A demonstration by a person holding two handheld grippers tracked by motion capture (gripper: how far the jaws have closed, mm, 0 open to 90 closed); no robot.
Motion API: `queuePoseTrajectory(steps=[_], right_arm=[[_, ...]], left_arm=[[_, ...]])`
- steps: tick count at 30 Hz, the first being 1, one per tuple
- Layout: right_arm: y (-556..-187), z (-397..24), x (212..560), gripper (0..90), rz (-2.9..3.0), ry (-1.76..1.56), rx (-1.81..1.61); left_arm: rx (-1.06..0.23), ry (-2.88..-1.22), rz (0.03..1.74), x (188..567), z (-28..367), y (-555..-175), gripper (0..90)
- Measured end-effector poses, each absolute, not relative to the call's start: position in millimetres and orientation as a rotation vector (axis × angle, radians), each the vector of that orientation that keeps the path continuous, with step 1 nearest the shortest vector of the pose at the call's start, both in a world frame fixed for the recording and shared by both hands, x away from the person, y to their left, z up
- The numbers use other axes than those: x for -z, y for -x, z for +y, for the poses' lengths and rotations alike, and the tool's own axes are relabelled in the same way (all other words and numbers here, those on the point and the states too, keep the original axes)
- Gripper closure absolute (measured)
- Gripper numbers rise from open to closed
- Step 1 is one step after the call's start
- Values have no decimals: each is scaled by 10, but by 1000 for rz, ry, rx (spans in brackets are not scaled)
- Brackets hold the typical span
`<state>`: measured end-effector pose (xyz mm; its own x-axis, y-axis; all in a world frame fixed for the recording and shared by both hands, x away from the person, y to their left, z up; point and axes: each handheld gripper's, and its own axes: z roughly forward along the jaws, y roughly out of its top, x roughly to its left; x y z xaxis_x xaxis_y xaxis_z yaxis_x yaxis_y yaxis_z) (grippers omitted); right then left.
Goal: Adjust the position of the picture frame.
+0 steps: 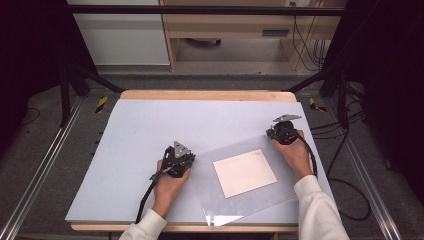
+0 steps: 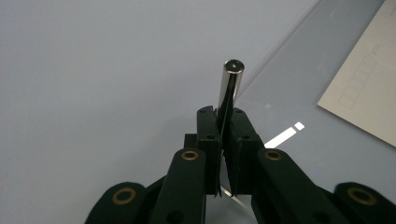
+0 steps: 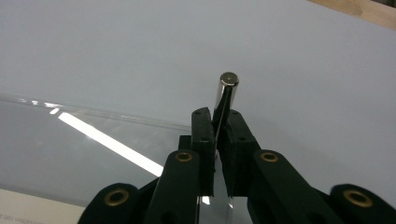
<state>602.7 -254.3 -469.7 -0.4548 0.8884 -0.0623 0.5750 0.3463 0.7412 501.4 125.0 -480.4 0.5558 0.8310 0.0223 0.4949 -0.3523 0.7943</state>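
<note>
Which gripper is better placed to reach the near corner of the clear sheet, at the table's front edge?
Probably the left gripper. It sits at the left edge of the clear sheet, nearer that corner; the right gripper is at the sheet's far right corner. Each is shut on a metal rod.

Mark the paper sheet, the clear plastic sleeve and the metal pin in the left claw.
paper sheet (image 1: 244,172): high view, middle of the sheet.
clear plastic sleeve (image 1: 215,200): high view, bare near corner.
metal pin (image 2: 231,81): left gripper view, upper shaft.
</note>
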Motion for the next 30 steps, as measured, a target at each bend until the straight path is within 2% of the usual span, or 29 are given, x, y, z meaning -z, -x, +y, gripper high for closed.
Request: queuePoseTrajectory(steps=[14, 21, 30], right_arm=[[-6016, -2497, 4609, 860, 2175, -1304, -862], [-5927, -2402, 4381, 859, 2182, -1307, -839], [-5794, -2102, 4102, 859, 2206, -1287, -824]], left_arm=[[-500, -2029, 1074, 4744, 1310, -5061, 847], [-533, -2051, 1042, 4510, 1434, -5086, 840], [-517, -2075, 1012, 4182, 1812, -5183, 833]])
